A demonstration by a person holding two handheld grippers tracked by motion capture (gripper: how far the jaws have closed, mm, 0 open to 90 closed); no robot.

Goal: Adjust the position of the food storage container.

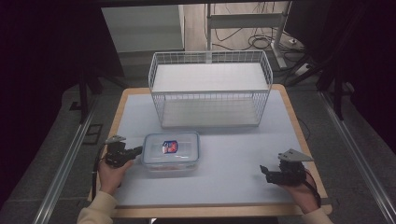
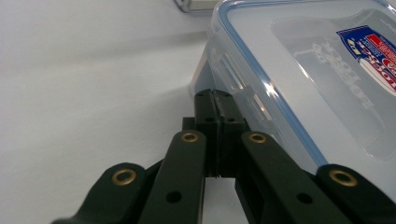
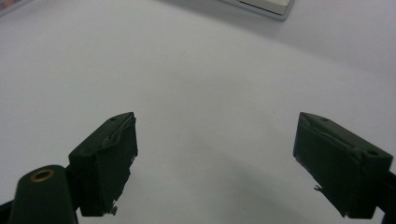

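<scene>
A clear plastic food box (image 1: 171, 152) with a blue-rimmed lid and a red and blue label stands on the white table top, left of the middle. My left gripper (image 1: 138, 150) lies at its left side, jaws shut together with nothing between them. In the left gripper view the closed fingertips (image 2: 214, 100) touch or nearly touch the box's side wall (image 2: 233, 79) under the lid's rim. My right gripper (image 1: 264, 171) rests near the front right of the table, open. Bare table shows between its pads (image 3: 112, 158) in the right gripper view.
A white wire basket (image 1: 210, 88) stands at the back of the table (image 1: 233, 154), open side toward me. The table's wooden edge runs along the front and sides. Cables and a desk frame lie on the floor beyond.
</scene>
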